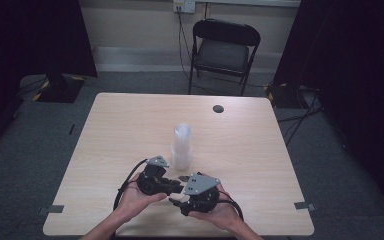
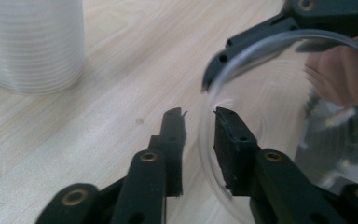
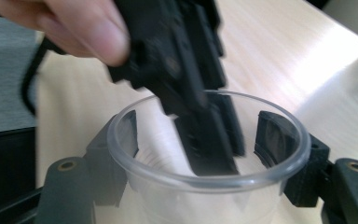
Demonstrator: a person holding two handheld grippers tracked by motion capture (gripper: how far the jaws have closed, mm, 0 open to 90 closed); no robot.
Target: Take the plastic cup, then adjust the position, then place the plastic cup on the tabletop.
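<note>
A clear plastic cup (image 3: 205, 184) sits between the two pads of my right gripper (image 3: 200, 135), which press on its outer wall from both sides just below the rim. My left gripper (image 2: 200, 116) straddles the rim of that cup (image 2: 270, 93), with one jaw inside, one outside, and a visible gap between them. One left finger (image 3: 209, 140) reaches down into the cup. In the high view both grippers meet near the table's front edge, the left gripper (image 1: 176, 186) pointing right and the right gripper (image 1: 176, 202) pointing left. A tall stack of clear cups (image 1: 181, 145) stands just behind them.
The stack of cups (image 2: 32, 42) rises close on the left in the left gripper view. The wooden table (image 1: 130, 125) has a dark round cap (image 1: 218, 108) near its far edge. A black folding chair (image 1: 223, 47) stands beyond the table, with dark curtains on both sides.
</note>
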